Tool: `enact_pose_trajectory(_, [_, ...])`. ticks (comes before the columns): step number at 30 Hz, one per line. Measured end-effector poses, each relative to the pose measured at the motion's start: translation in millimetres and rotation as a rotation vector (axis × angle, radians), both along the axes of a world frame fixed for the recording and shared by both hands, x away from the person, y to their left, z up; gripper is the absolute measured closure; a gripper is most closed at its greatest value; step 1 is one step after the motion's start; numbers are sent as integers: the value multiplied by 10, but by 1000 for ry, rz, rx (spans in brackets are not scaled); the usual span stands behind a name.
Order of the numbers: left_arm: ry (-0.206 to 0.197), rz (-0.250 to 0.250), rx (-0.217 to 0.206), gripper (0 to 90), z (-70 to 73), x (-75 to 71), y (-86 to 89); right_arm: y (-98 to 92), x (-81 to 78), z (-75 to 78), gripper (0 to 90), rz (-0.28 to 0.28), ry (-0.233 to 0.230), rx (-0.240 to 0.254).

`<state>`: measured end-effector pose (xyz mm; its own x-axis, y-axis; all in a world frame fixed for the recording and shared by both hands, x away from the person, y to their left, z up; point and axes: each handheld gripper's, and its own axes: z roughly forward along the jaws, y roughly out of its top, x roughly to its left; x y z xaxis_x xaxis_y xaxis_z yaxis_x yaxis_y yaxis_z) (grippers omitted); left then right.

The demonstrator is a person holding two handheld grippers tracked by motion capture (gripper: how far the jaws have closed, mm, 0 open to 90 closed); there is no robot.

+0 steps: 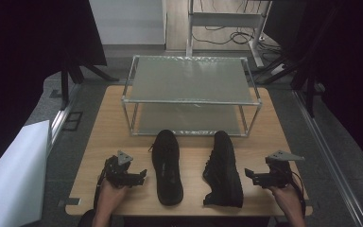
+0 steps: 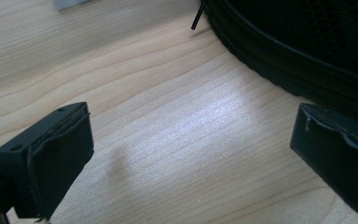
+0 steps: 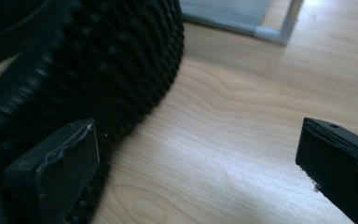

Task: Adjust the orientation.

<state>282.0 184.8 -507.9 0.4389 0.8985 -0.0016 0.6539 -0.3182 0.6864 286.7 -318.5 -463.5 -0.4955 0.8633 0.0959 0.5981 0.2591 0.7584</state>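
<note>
Approach step, nothing gripped. Left gripper [image 1: 141,177] and right gripper [image 1: 249,176] jaws open. Left shoe [image 1: 167,166] at left's 3 o'clock, right shoe [image 1: 224,169] at right's 9, on table [image 1: 99,142]. Next: close in, then lift toward rack [image 1: 191,100].

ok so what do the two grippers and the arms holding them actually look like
Both are black, blocky handheld tools. The left gripper and right gripper each carry a grey three-cornered plate on top and trail a dark cable along the bare, sleeveless forearm. Their fingertips are squarish black blocks faced with worn, ragged-edged pads.
</note>
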Motion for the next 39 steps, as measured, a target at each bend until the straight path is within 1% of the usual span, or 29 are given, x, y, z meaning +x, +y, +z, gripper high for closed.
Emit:
enact_pose_trajectory(1, [1,0,-1,0,-1,1,1,0,0,0,0,0,0,0])
enact_pose_trajectory(3, [3,1,-4,0,-3,2,8,74,-2,91,0,19,-6,-8])
enact_pose_trajectory(7, [8,6,-9,0,-6,4,19,179,-1,203,0,46,-11,-19])
enact_pose_trajectory(8, [8,6,-9,0,-6,4,19,179,-1,203,0,46,-11,-19])
enact_pose_trajectory(10, [10,6,-11,0,-10,5,24,262,-4,274,0,68,-15,-22])
enact_pose_trajectory(13, [12,8,-12,0,-11,6,27,345,2,314,0,87,-17,-24])
enact_pose_trajectory(14, [12,8,-12,0,-11,6,27,345,2,314,0,87,-17,-24])
enact_pose_trajectory(17, [13,9,-13,0,-14,8,31,436,20,315,0,100,-12,-37])
enact_pose_trajectory(19, [18,8,-11,0,-17,9,31,462,35,301,0,86,-13,-61])
enact_pose_trajectory(22, [19,6,-8,0,-18,9,29,462,57,283,0,71,-18,-68])
enact_pose_trajectory(23, [20,6,-7,0,-19,10,29,454,81,261,0,53,-17,-66])
enact_pose_trajectory(25, [23,7,-5,0,-23,11,27,450,94,232,0,38,-23,-92])
enact_pose_trajectory(27, [26,8,-5,0,-28,14,26,424,97,216,0,32,-16,-72])
enact_pose_trajectory(28, [26,8,-5,0,-28,14,26,424,97,216,0,32,-16,-72])
enact_pose_trajectory(29, [28,9,-5,0,-32,14,25,405,86,221,0,17,-24,-83])
enact_pose_trajectory(30, [28,9,-5,0,-32,14,25,405,86,221,0,17,-24,-83])
enact_pose_trajectory(31, [31,8,-3,0,-33,13,26,372,81,232,0,-4,-21,-92])
enact_pose_trajectory(32, [31,8,-2,0,-33,13,26,352,77,236,28,-18,-24,-97])
enact_pose_trajectory(33, [31,9,-2,0,-33,13,27,348,69,227,126,-46,-26,-238])
enact_pose_trajectory(34, [31,9,-2,0,-33,13,27,373,54,145,105,-72,-59,-449])
enact_pose_trajectory(35, [32,9,-2,0,-35,15,29,360,48,41,85,-84,-63,-522])
enact_pose_trajectory(36, [32,9,-2,0,-35,15,29,360,48,41,85,-84,-63,-522])
enact_pose_trajectory(37, [36,12,0,0,-39,20,28,243,53,-88,86,-63,43,-309])
enact_pose_trajectory(38, [36,12,0,0,-39,20,28,243,53,-88,86,-63,43,-309])
enact_pose_trajectory(39, [37,11,0,0,-40,24,27,223,26,-92,86,-80,23,-356])
